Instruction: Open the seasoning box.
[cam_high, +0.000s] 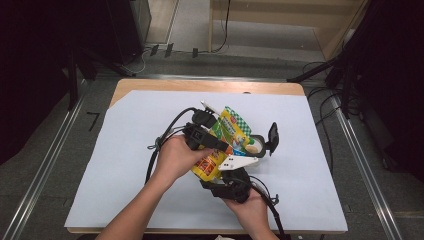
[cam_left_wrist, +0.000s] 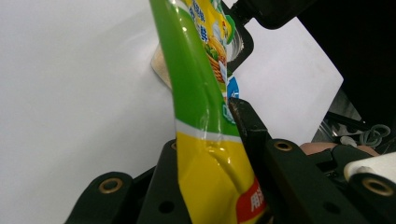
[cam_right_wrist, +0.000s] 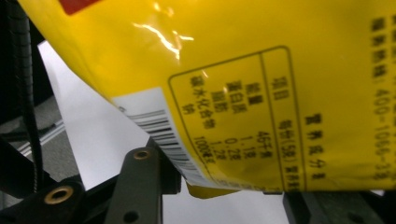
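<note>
white paper covers the wooden table (cam_high: 150, 85), and over its middle i hold a green and yellow seasoning pouch (cam_high: 226, 137) tilted above a small black pan (cam_high: 259, 144) with pale contents. my left gripper (cam_high: 207, 135) is clamped on the pouch's mid-body, the foil creased between my jaws (cam_left_wrist: 205, 140). my right gripper (cam_high: 231, 176) sits at the pouch's bottom end, jaws to either side of the barcode corner (cam_right_wrist: 159, 128); i cannot tell whether they press it. to pour well, i judge i should keep the top end over the pan, squeeze gently from the bottom and avoid twisting the foil.
</note>
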